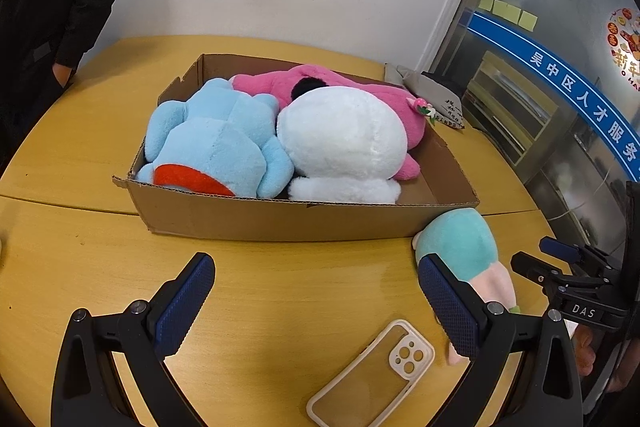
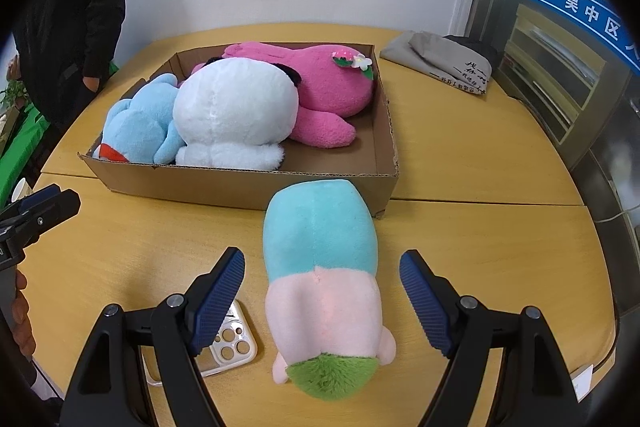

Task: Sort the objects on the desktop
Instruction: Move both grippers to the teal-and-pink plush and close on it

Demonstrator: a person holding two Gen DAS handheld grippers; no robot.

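straddling teal-pink plush [image 2: 322,267] on table [image 2: 480,247] w/o touching, right gripper [image 2: 322,285] wide open; left gripper [image 1: 316,303] wide open, empty, near phone case [image 1: 372,375]; cardboard box [image 2: 240,183] behind w/ 3 plushes.

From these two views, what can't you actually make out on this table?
- Phone case: in the right wrist view, mostly hidden behind the right gripper.
- Teal and pink plush: in the left wrist view, partly covered by a finger of the left gripper.
- Blue plush: its face is turned down into the cardboard box in both views.
- Grey bag: its writing is too small to read.
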